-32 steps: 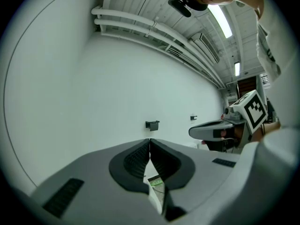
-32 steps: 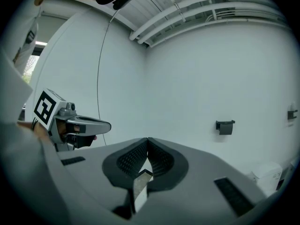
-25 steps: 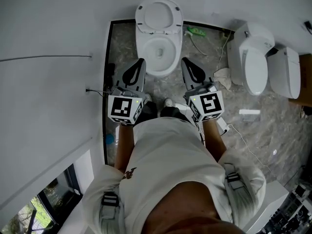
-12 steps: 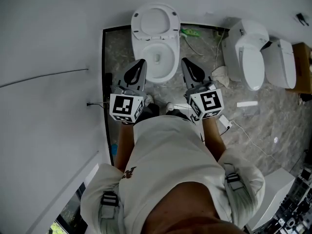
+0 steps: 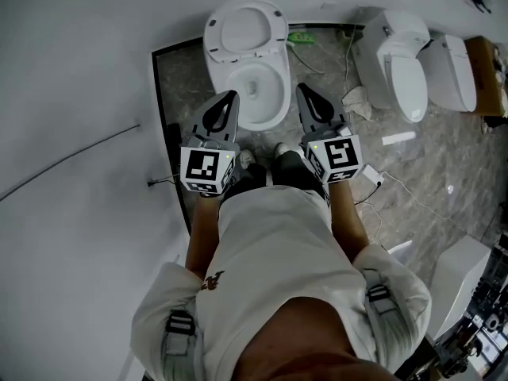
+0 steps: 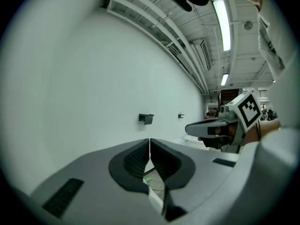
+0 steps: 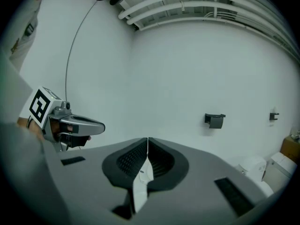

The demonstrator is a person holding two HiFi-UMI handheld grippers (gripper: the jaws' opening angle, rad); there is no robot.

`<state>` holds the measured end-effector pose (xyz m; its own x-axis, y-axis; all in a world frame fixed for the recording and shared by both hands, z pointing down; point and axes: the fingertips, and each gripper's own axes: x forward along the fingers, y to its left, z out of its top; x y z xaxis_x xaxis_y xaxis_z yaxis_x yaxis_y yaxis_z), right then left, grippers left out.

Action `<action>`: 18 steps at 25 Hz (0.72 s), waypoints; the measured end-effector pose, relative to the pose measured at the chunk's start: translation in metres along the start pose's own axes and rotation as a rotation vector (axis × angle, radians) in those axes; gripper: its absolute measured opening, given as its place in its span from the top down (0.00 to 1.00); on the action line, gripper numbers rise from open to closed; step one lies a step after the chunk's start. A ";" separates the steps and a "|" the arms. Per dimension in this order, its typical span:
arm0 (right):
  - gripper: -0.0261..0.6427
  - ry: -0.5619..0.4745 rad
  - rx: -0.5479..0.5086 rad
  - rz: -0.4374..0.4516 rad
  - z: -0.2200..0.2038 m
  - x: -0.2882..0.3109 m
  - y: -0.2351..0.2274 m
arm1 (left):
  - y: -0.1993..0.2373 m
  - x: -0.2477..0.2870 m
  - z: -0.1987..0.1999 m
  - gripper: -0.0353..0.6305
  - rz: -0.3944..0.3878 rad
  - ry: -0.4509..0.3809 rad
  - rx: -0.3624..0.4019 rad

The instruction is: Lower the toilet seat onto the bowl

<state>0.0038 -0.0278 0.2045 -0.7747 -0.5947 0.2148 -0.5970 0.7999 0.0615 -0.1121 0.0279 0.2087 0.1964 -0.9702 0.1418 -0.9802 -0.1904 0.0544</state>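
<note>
A white toilet stands on the grey floor ahead of me. Its seat and lid (image 5: 245,29) are raised, leaning back over the open bowl (image 5: 258,92). My left gripper (image 5: 231,96) hangs over the bowl's left rim, shut and holding nothing. The right gripper (image 5: 302,89) is level with it, just off the bowl's right side, also shut and empty. In the left gripper view the jaws (image 6: 149,140) meet in a thin line, and the right gripper (image 6: 213,127) shows beside them. The right gripper view shows its jaws (image 7: 148,139) pressed together, with the left gripper (image 7: 77,124) alongside.
Two more white toilets (image 5: 399,63) (image 5: 449,71) stand to the right. A crumpled cloth (image 5: 358,101), a green object (image 5: 300,36), a white bar (image 5: 397,139) and loose cables lie on the floor. A white wall with a black edge strip (image 5: 168,137) runs along the left. A small black wall fitting (image 7: 214,120) is ahead.
The head view has swung, so the toilet and floor now sit further left and turned in the picture. Both grippers stay shut, side by side in front of the bowl.
</note>
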 end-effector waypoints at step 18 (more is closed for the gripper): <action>0.93 0.065 -0.002 0.023 -0.029 0.084 -0.059 | 0.044 0.090 -0.021 0.91 0.058 0.042 -0.026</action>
<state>-0.0196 -0.1225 0.2468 -0.7730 -0.5699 0.2785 -0.5788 0.8134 0.0581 -0.1371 -0.0646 0.2446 0.1410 -0.9722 0.1871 -0.9890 -0.1299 0.0703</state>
